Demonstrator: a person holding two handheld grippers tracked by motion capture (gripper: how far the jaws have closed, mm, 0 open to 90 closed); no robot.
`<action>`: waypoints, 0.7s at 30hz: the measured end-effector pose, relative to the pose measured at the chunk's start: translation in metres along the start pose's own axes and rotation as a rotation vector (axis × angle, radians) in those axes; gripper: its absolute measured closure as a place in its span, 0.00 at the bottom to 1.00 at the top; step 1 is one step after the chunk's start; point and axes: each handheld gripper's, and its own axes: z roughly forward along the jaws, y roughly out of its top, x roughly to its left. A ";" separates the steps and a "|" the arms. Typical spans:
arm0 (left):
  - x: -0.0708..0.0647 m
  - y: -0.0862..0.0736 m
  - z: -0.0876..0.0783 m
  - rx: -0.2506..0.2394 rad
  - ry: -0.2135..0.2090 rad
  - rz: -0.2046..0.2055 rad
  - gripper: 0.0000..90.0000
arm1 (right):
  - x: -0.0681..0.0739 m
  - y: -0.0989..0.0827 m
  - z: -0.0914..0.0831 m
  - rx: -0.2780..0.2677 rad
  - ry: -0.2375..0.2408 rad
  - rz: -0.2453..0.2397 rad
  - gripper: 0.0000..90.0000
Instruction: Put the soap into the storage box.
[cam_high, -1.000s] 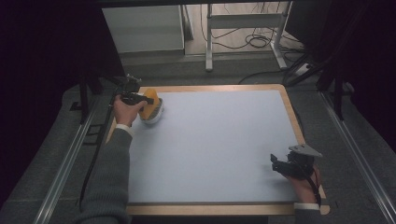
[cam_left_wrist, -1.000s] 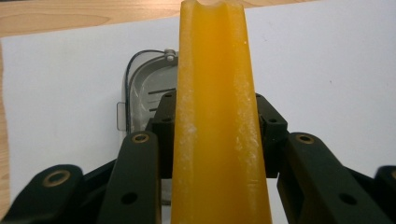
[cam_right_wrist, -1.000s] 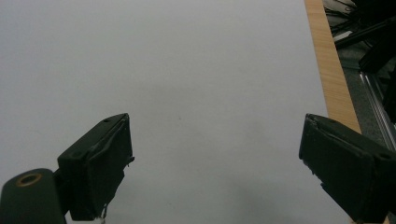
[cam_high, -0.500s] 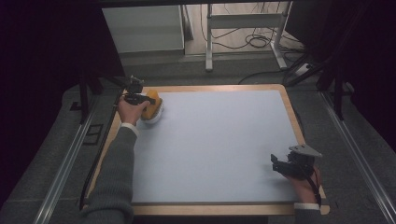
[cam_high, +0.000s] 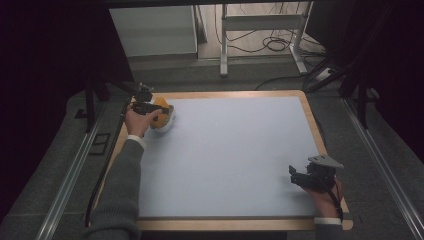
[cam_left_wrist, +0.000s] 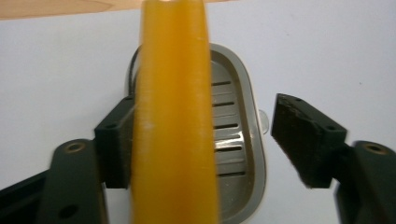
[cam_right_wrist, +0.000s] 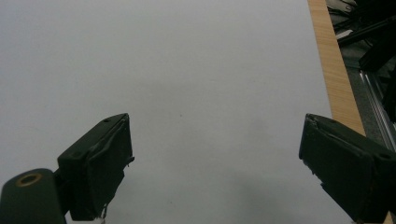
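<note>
At the far left corner of the table (cam_high: 310, 117), your left hand (cam_high: 137, 121) is holding the left gripper (cam_high: 150, 107) over a small grey dish (cam_high: 167, 120) on the pale mat (cam_high: 235, 155). From the high view the orange piece (cam_high: 161, 111) is showing only as a blob at the gripper's tip. The left gripper view is giving you what the high view cannot: the orange bar (cam_left_wrist: 173, 116) is standing on edge, blurred, rising up the frame over the slotted metal insert (cam_left_wrist: 229, 140) of the dish (cam_left_wrist: 254, 140). The left gripper (cam_left_wrist: 203, 144) is sitting with its jaws wide; the left-hand jaw is touching the bar's side while the other is standing well apart from it.

Near the table's front right corner, your right hand (cam_high: 327, 195) is holding the right gripper (cam_high: 300, 177) low over the mat. The right gripper view is showing the right gripper (cam_right_wrist: 215, 163) with jaws spread wide over bare mat (cam_right_wrist: 187, 70), with the wooden table edge (cam_right_wrist: 334, 65) running alongside.

No writing or brand mark is legible on anything.
</note>
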 end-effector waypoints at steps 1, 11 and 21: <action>0.001 -0.001 -0.001 -0.017 0.012 -0.001 0.28 | 0.000 0.000 0.000 0.001 0.000 -0.001 0.11; 0.007 -0.009 -0.025 -0.111 -0.001 0.014 0.22 | 0.000 -0.001 0.001 0.003 -0.002 0.001 0.11; -0.014 -0.038 -0.055 -0.177 -0.107 0.117 0.24 | 0.001 0.000 0.001 0.001 0.000 -0.005 0.11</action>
